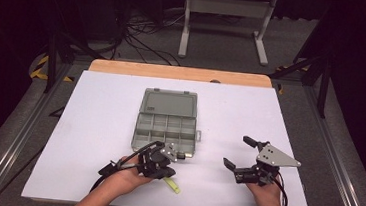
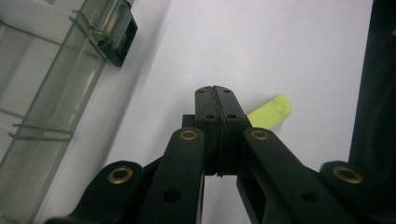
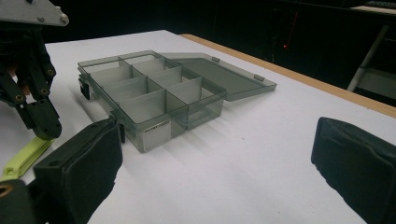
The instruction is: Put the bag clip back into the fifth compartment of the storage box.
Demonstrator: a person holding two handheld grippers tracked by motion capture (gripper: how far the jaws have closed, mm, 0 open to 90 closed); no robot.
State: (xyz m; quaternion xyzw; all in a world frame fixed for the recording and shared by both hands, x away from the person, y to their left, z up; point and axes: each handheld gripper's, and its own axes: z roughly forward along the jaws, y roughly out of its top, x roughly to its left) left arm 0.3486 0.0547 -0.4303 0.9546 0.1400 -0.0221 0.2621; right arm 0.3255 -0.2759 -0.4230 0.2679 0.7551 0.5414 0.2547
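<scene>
Yellow-green strip beside the open organizer box

Yellow-green strip [image 1: 172, 185] lies flat on the white tabletop [image 1: 93, 125], just off the near edge of the grey organizer box [image 1: 165, 129], whose lid is folded open on its far side. The left gripper [image 1: 179, 155] hangs at the box's near edge, right above the strip, its fingers [image 2: 208, 112] pressed together with nothing between them. The right gripper [image 1: 237, 152] sits well to the right of the box, fingers [image 3: 79, 168] spread wide apart and empty.
</scene>
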